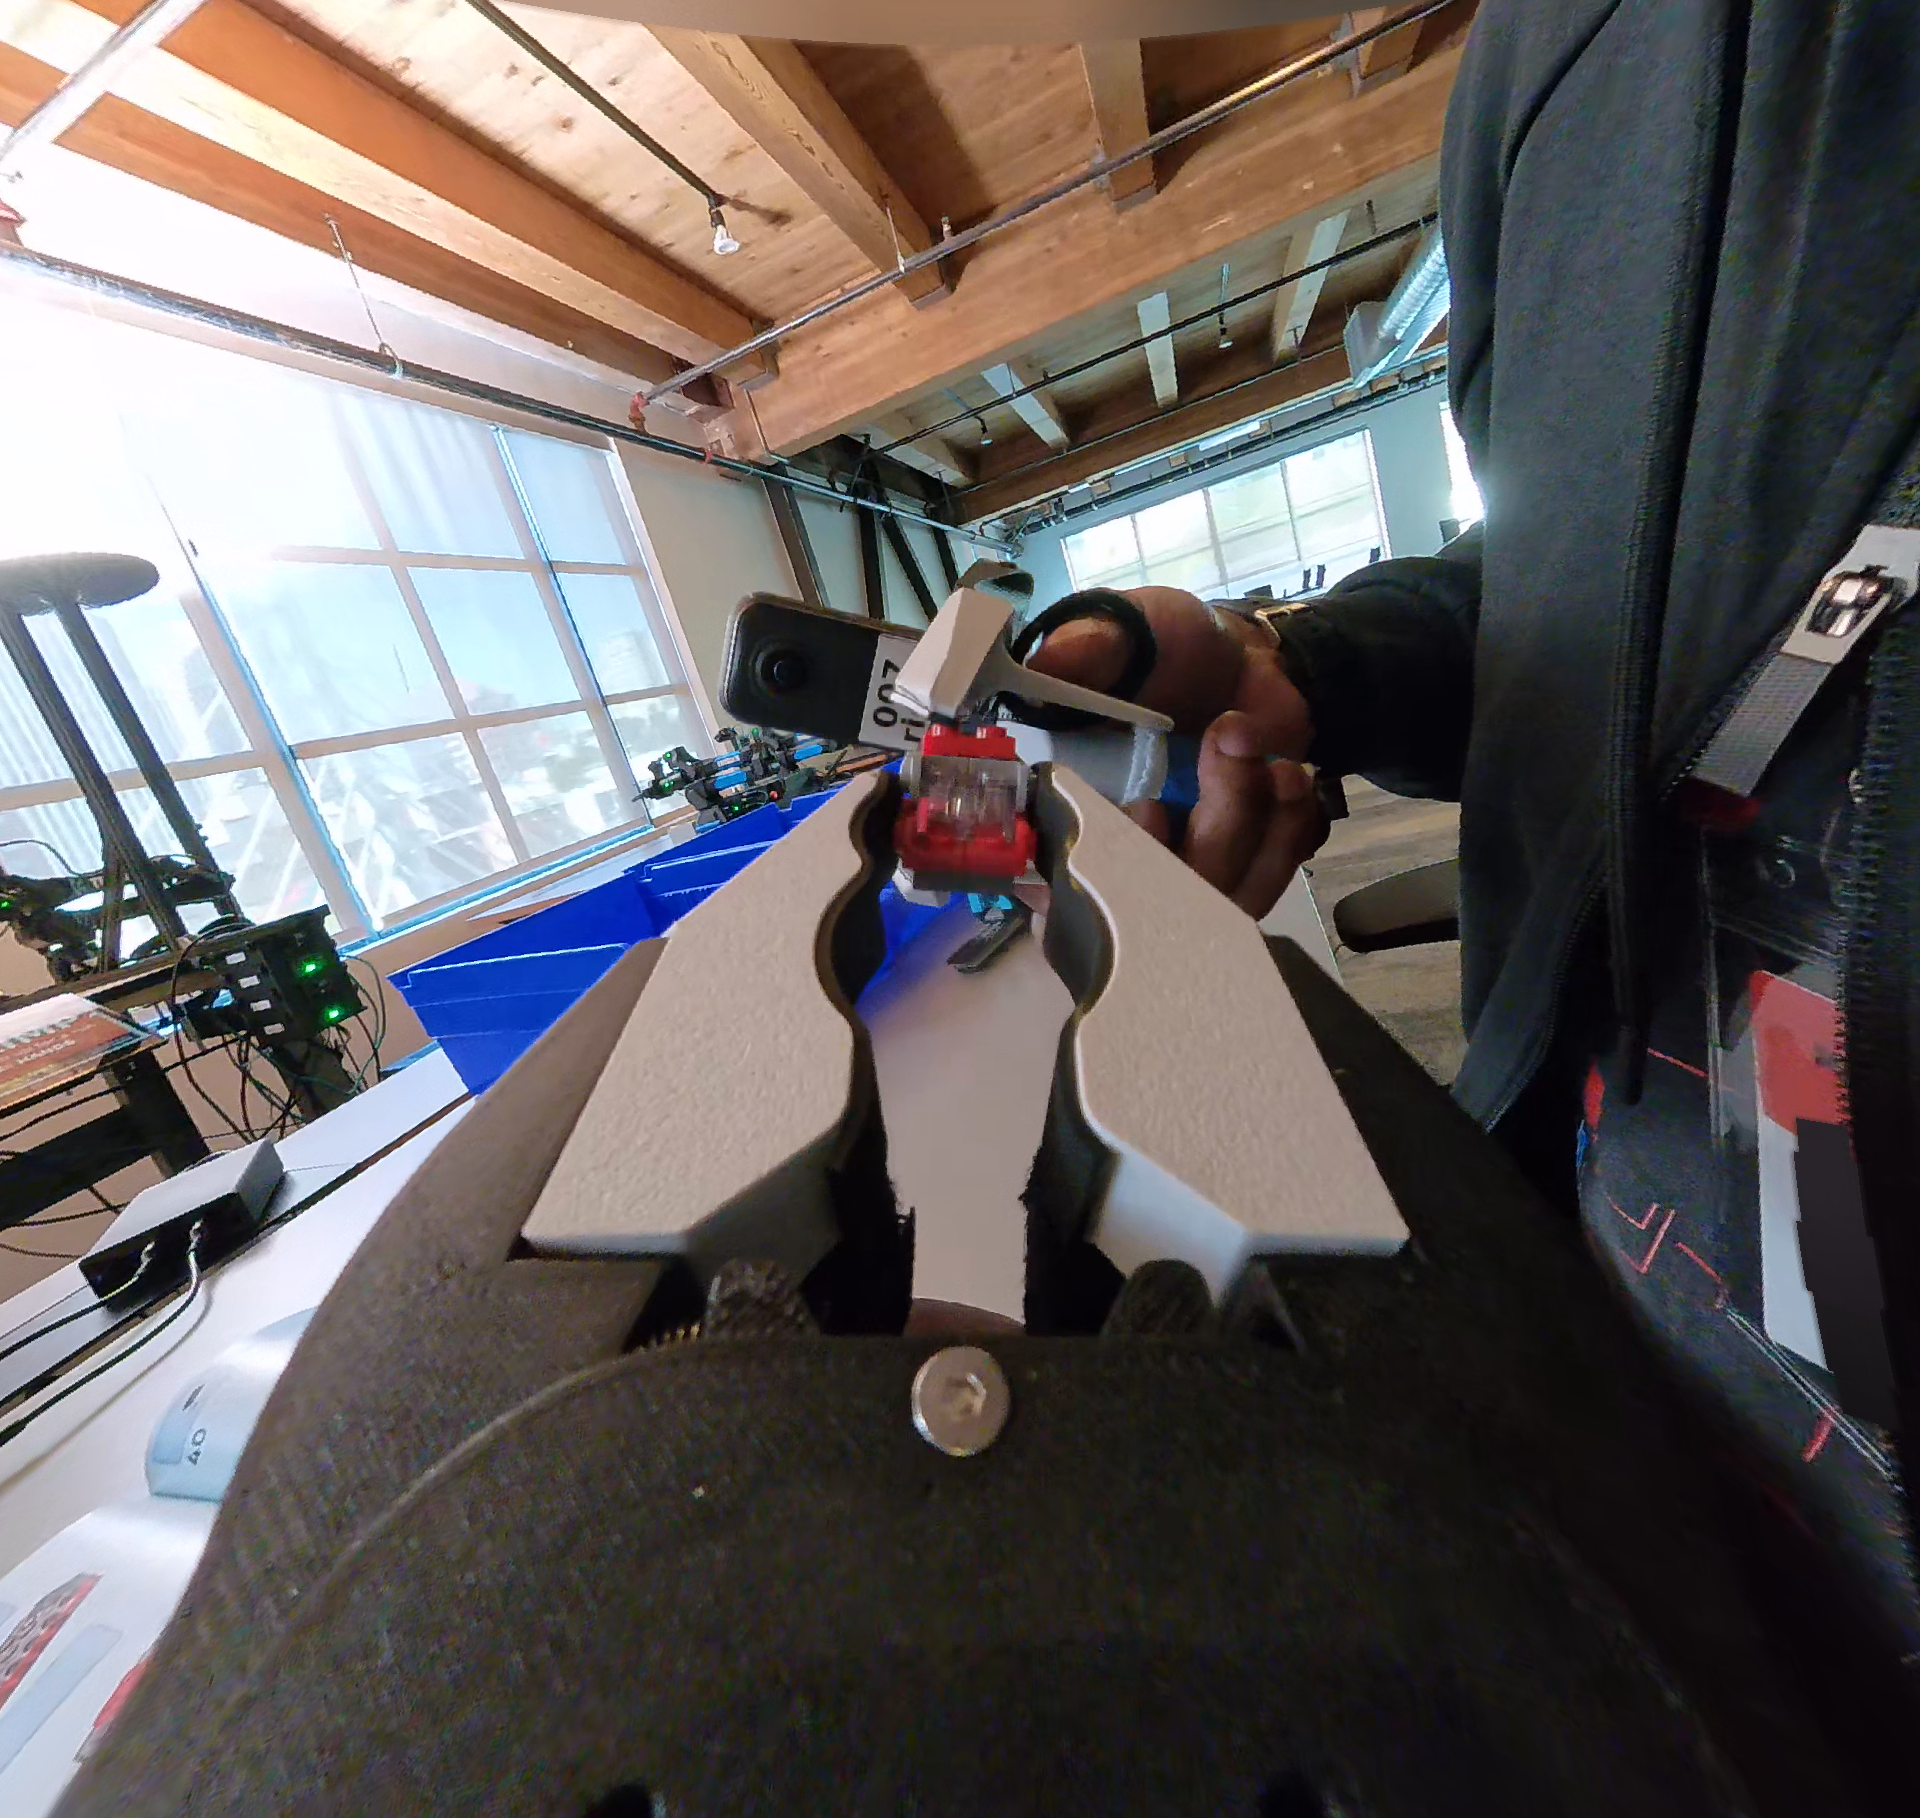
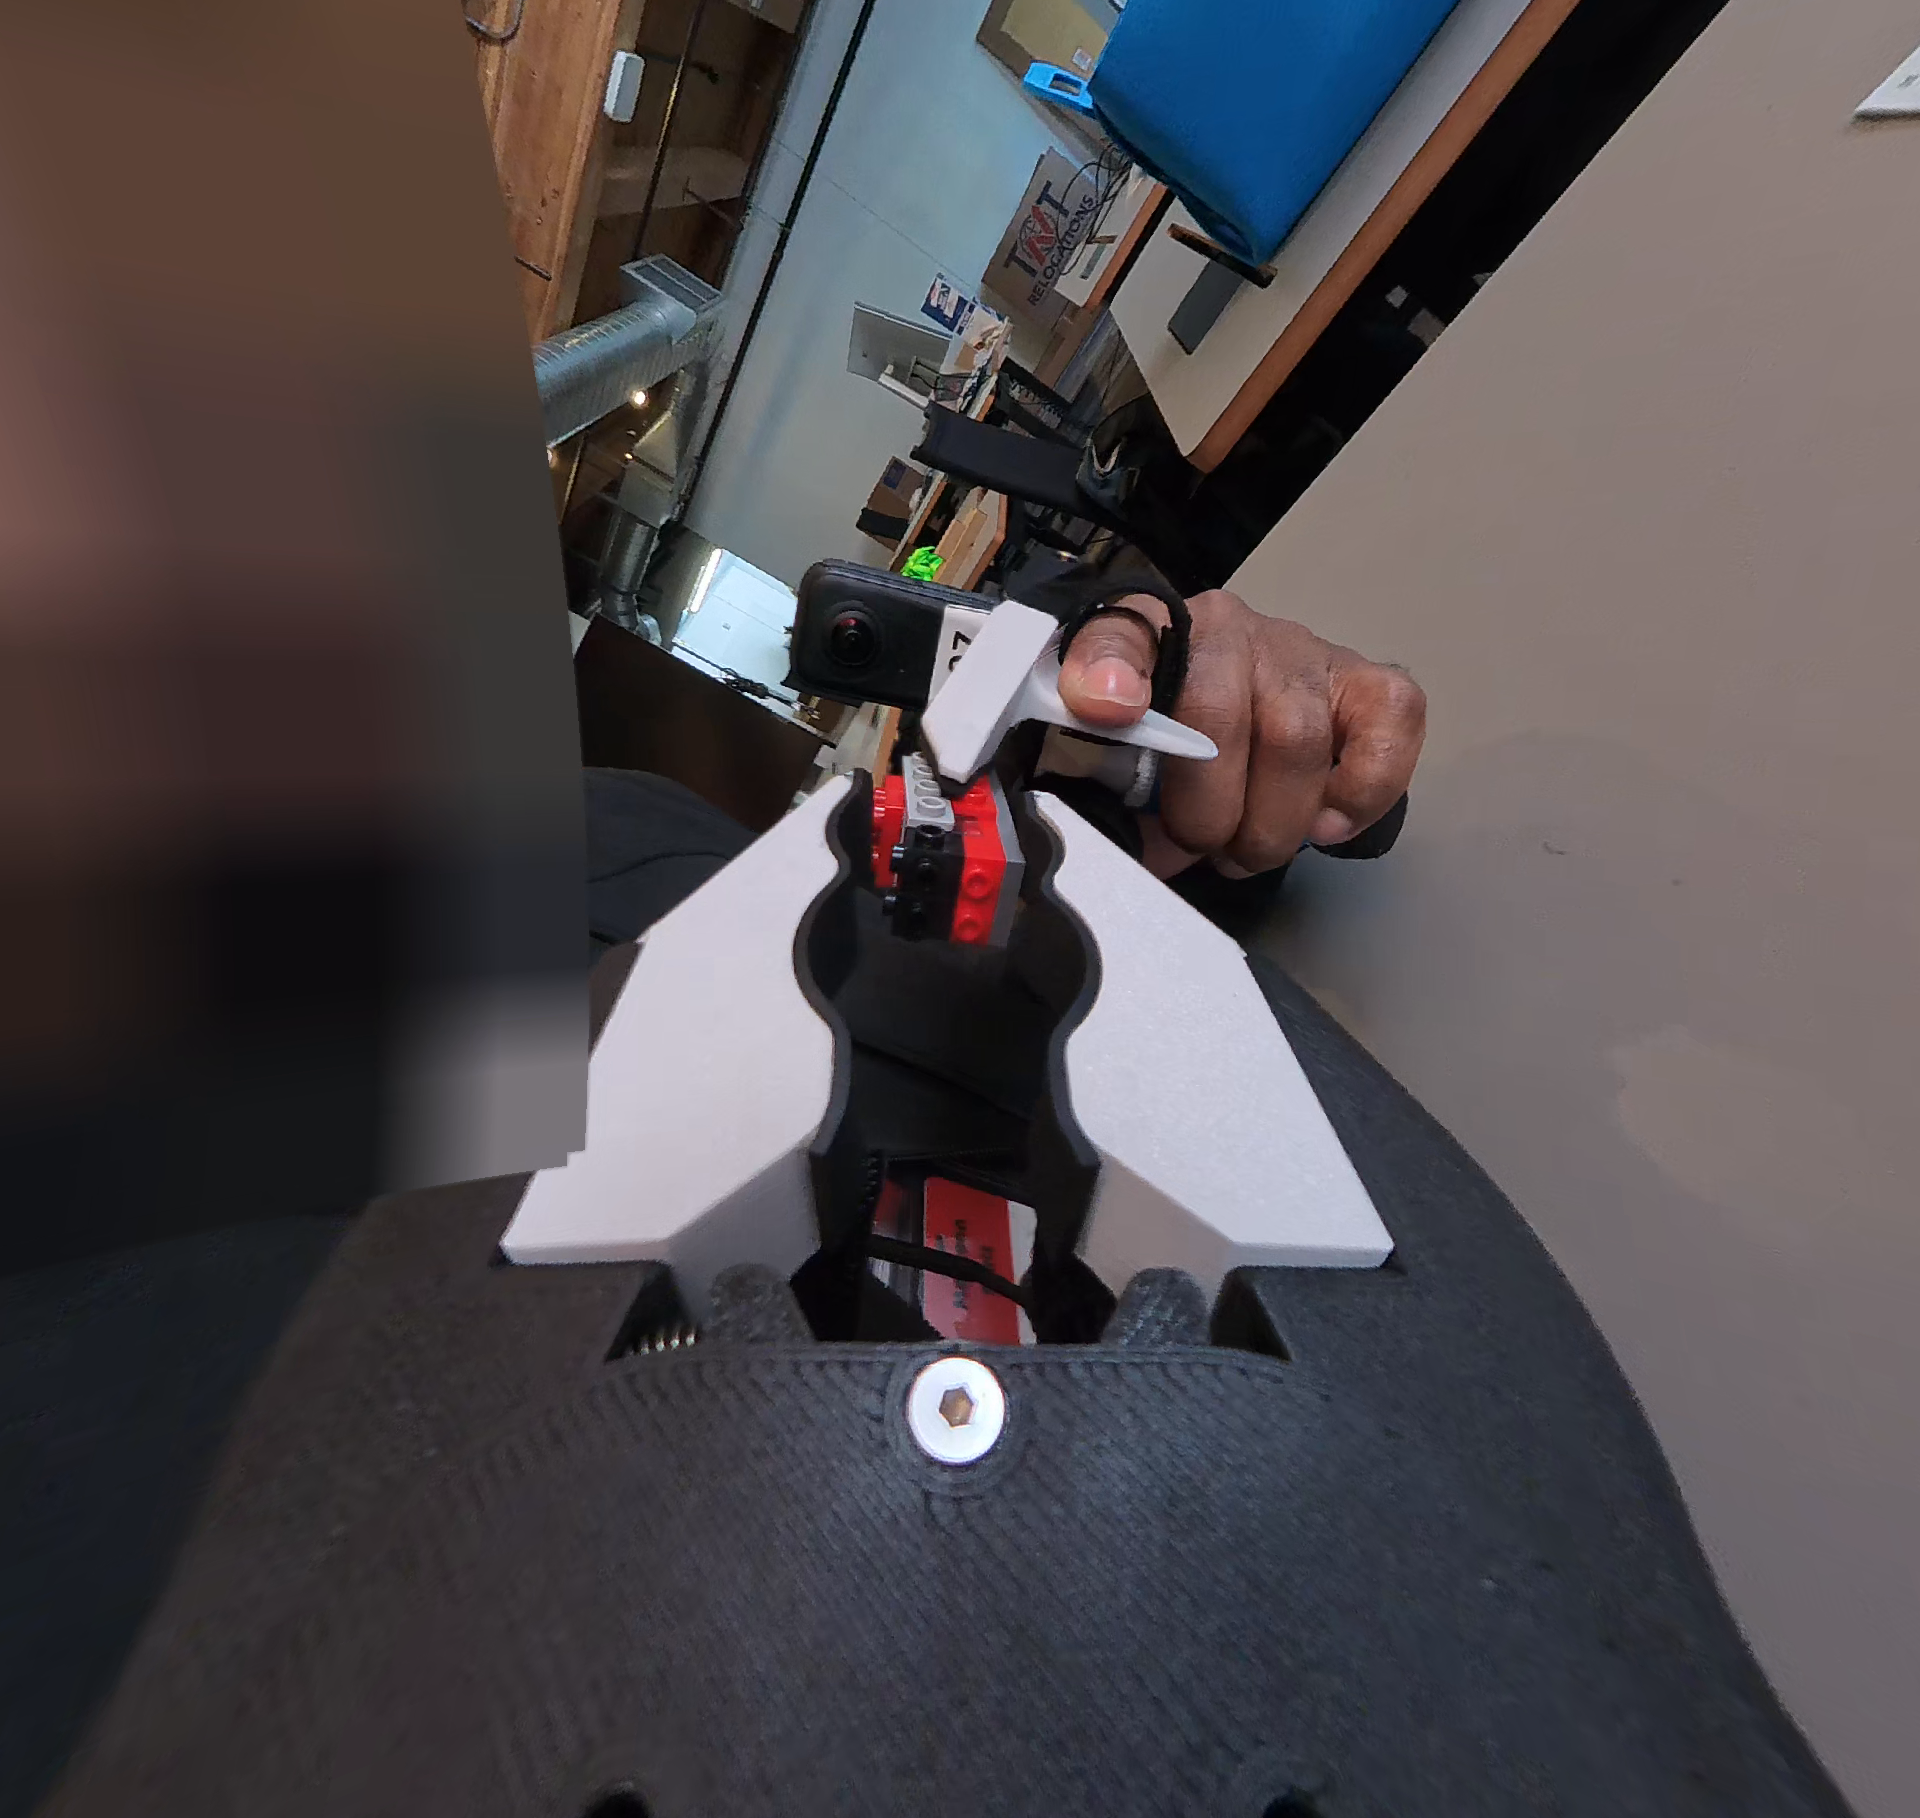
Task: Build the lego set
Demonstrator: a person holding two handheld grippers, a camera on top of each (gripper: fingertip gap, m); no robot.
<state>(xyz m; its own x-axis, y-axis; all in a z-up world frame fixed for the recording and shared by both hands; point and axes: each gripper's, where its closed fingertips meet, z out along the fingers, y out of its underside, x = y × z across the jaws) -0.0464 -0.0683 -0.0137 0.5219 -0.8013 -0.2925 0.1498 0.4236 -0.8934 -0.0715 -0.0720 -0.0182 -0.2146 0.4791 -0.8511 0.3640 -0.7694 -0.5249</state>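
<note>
The lego assembly (image 1: pixel 964 812) is a small block of red bricks with a clear brick at its middle, grey plates along top and bottom, and, seen from the right wrist view (image 2: pixel 948 854), a black studded piece on one face beside a grey strip. It is held up in the air, off the bench, pinched from both sides at once.

The left gripper (image 1: pixel 961 818) has its jaws closed on the sides of the assembly at their tips. The right gripper (image 2: pixel 940 849) likewise has its jaws clamped on the assembly, so the two tools meet nose to nose around it. In each view the opposite tool shows beyond the model: a white finger tip touching the top of the bricks, a black camera body behind it, and a hand (image 1: pixel 1195 729) through a black loop on the trigger.

Below, a white bench (image 1: pixel 966 1062) runs forward, with blue bins (image 1: pixel 582 958) along its left side and a small grey box (image 1: pixel 187 1218) near its left edge. Large windows (image 1: pixel 364 605) fill the left wall under a ceiling of timber beams (image 1: pixel 935 210). The person's dark jacket (image 1: pixel 1662 521) stands close on the right, leaving little room there; the left side is open.
</note>
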